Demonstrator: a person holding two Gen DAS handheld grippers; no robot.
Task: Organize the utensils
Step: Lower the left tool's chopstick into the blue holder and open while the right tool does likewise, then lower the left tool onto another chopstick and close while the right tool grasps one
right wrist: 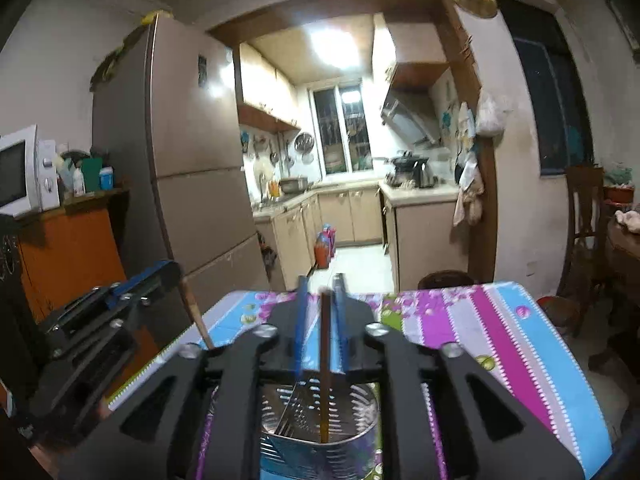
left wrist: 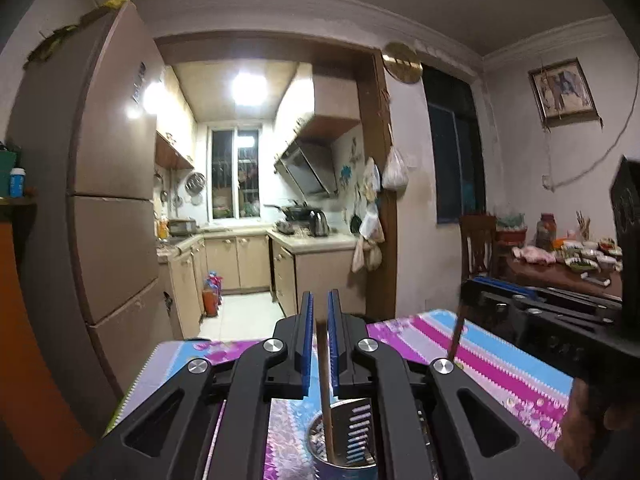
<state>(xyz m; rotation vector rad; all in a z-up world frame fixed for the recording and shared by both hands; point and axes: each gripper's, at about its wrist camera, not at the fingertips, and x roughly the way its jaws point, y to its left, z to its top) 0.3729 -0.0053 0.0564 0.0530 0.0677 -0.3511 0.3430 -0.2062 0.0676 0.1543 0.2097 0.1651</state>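
Left wrist view: the left gripper (left wrist: 319, 340) points level over a table covered with a striped, flowered cloth (left wrist: 492, 356). Its 2 blue-padded fingers (left wrist: 307, 344) stand a little apart with a brown chopstick (left wrist: 325, 384) rising between them; whether the pads actually pinch it cannot be told, since a thin gap shows on each side. The chopstick's lower end goes down into a round metal utensil holder (left wrist: 344, 460) standing on the cloth right under the gripper. A slotted metal divider stands inside the holder. To the right, the right gripper (left wrist: 520, 304) holds a second chopstick (left wrist: 456, 336) that slants down toward the table. Beyond the table are a tall fridge (left wrist: 112, 200) and a lit kitchen.

Right wrist view: the right gripper (right wrist: 322, 308) also sits above the utensil holder (right wrist: 316, 420), which here shows 2 compartments split by a perforated wall. A brown chopstick (right wrist: 325, 368) runs between the blue fingers (right wrist: 301, 320) and drops into the near right compartment, its tip by the front wall. The fingers are narrow around it, but contact is blurred, so the grip cannot be confirmed. At left, the left gripper (right wrist: 136, 284) has its chopstick (right wrist: 196, 316) angled downward. A microwave (right wrist: 24, 172) sits on an orange cabinet at far left.
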